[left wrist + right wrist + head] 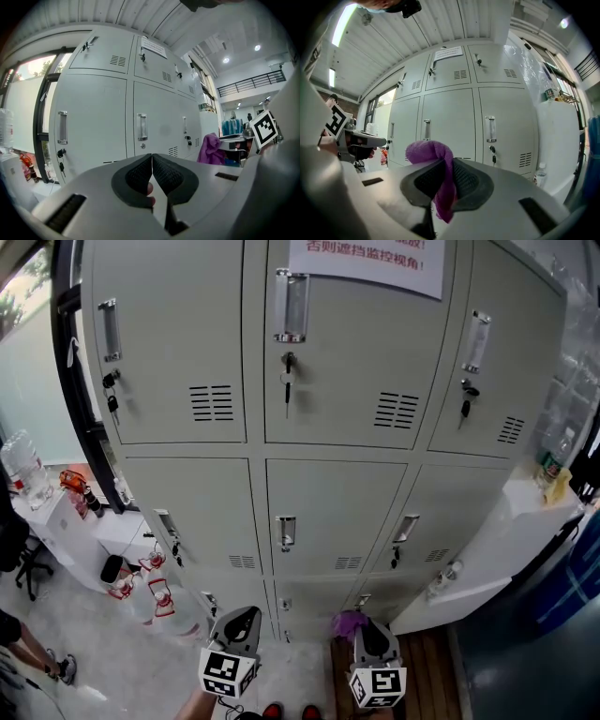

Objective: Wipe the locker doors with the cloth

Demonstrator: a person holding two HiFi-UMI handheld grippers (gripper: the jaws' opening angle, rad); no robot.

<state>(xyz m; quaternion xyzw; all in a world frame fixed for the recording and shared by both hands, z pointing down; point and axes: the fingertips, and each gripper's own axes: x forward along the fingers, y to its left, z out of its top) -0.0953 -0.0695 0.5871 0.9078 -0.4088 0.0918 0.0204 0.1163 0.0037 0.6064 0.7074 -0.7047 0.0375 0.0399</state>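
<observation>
Jaws of the right gripper (446,165) pinch a fuzzy purple cloth (425,152).

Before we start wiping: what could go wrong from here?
1. The right tongs pinch only a narrow fold of the cloth; rubbing might pull it loose.
2. Keys hang from the locker doors; the cloth could snag them.
3. The paper notice on the top middle one could tear or peel if wiped.
</observation>
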